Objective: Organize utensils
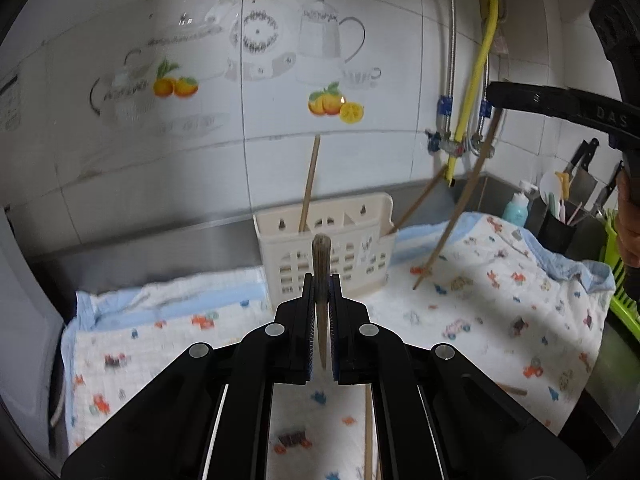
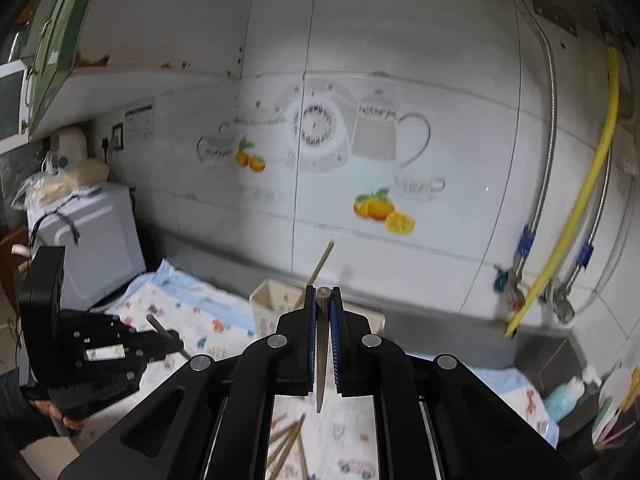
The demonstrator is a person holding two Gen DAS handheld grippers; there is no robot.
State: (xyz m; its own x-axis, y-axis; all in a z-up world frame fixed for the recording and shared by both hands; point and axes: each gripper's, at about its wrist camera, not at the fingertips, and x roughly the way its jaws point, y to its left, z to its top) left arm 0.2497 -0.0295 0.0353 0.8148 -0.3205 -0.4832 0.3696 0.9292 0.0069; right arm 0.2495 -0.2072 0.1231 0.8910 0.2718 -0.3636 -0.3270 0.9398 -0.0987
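A cream slotted utensil basket [image 1: 328, 248] stands on a patterned cloth [image 1: 500, 300] against the tiled wall, with one wooden chopstick [image 1: 309, 186] upright in it and another [image 1: 420, 200] leaning at its right end. My left gripper [image 1: 321, 284] is shut on a chopstick [image 1: 321, 272], just in front of the basket. My right gripper [image 2: 323, 300] is shut on a chopstick [image 2: 322, 344], above and right of the basket [image 2: 276, 304]. In the left wrist view the right gripper [image 1: 496, 98] holds its chopstick [image 1: 456, 208] slanting down to the cloth. Several loose chopsticks [image 2: 286, 444] lie on the cloth.
A grey appliance [image 2: 92, 248] stands at the left end of the counter. At the right are a blue soap bottle [image 1: 516, 204], a dark utensil cup [image 1: 558, 228], knives [image 1: 580, 160] and a green rack [image 1: 616, 264]. Pipes and a yellow hose [image 1: 480, 64] run down the wall.
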